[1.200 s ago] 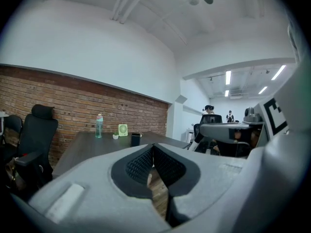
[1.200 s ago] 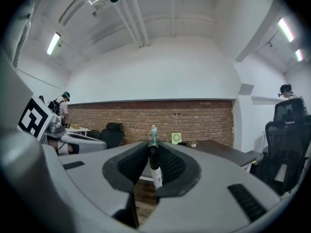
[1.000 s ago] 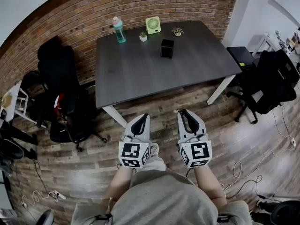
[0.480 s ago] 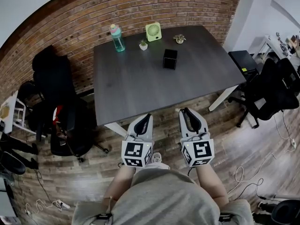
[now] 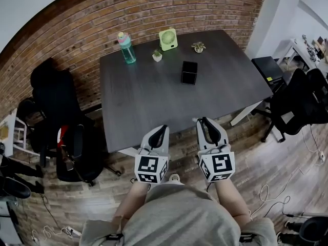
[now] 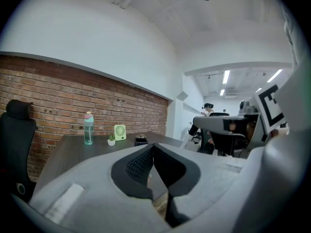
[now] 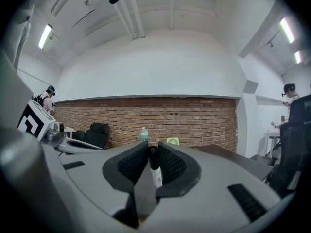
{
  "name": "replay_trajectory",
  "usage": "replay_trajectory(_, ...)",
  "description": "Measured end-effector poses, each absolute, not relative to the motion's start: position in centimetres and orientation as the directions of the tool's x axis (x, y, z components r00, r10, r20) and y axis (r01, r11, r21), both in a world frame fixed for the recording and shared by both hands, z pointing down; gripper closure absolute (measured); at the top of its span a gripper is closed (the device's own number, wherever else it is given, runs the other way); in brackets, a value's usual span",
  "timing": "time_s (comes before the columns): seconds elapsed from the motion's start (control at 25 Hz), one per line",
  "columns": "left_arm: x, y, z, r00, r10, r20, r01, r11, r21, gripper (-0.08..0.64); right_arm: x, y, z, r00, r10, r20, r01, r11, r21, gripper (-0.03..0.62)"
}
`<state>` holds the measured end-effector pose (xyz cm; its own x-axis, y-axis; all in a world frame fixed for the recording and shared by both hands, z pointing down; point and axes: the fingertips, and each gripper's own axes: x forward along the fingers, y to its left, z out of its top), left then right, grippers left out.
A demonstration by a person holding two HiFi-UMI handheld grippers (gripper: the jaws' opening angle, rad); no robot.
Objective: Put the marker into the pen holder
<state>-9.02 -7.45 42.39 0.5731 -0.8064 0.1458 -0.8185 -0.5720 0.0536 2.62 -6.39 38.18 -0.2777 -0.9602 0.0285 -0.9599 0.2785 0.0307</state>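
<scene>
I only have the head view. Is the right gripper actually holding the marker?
Observer: Yes. In the right gripper view, the right gripper has its jaws shut on the marker, with the black cap toward the jaw tips.
Operator: And the left one?
Observer: The left gripper has its jaws together, with nothing between them.
Operator: Is anyone else in the room?
Observer: Yes. The right gripper view shows a person at its far right edge.
</scene>
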Motion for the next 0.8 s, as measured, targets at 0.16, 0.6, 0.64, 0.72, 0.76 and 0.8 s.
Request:
replay_trajectory(0.16, -9.3, -9.4, 42.8, 0.576, -0.803, 0.152, -0.817, -0.574, 0.060, 0.543, 2.4, -8.3, 38.3, -0.271, -0.962, 0.030, -0.962, 0.272, 0.030, 0.526)
replay_trajectory(0.6, -8.7, -13.2, 43.5, 0.583, -0.796, 0.161, -0.812, -0.580, 0.073, 0.543, 3.2, -11.8, 38.4, -0.250, -0.968, 0.035, -0.967, 0.252, 0.032, 0.526)
replay_trajectory(0.64, -8.8, -13.5, 43.5, 0.581, -0.797, 0.162, -0.813, -0.578, 0.074, 0.543, 3.3, -12.0, 38.4, -0.250, -0.968, 0.036, -0.968, 0.251, 0.032, 0.526)
replay_trajectory(0.72, -8.8, -13.9, 43.5, 0.578, -0.800, 0.162, -0.816, -0.574, 0.077, 0.543, 3.3, -12.5, 38.4, -0.251, -0.967, 0.036, -0.967, 0.252, 0.031, 0.526)
replay_trajectory(0.76, -8.8, -14.1, 43.5, 0.577, -0.800, 0.162, -0.816, -0.573, 0.078, 0.543, 3.4, -12.8, 38.3, -0.252, -0.967, 0.035, -0.967, 0.253, 0.031, 0.526)
replay_trajectory(0.8, -8.7, -14.3, 43.5, 0.577, -0.801, 0.163, -0.816, -0.572, 0.078, 0.543, 3.4, -13.0, 38.3, -0.253, -0.967, 0.034, -0.967, 0.254, 0.031, 0.526)
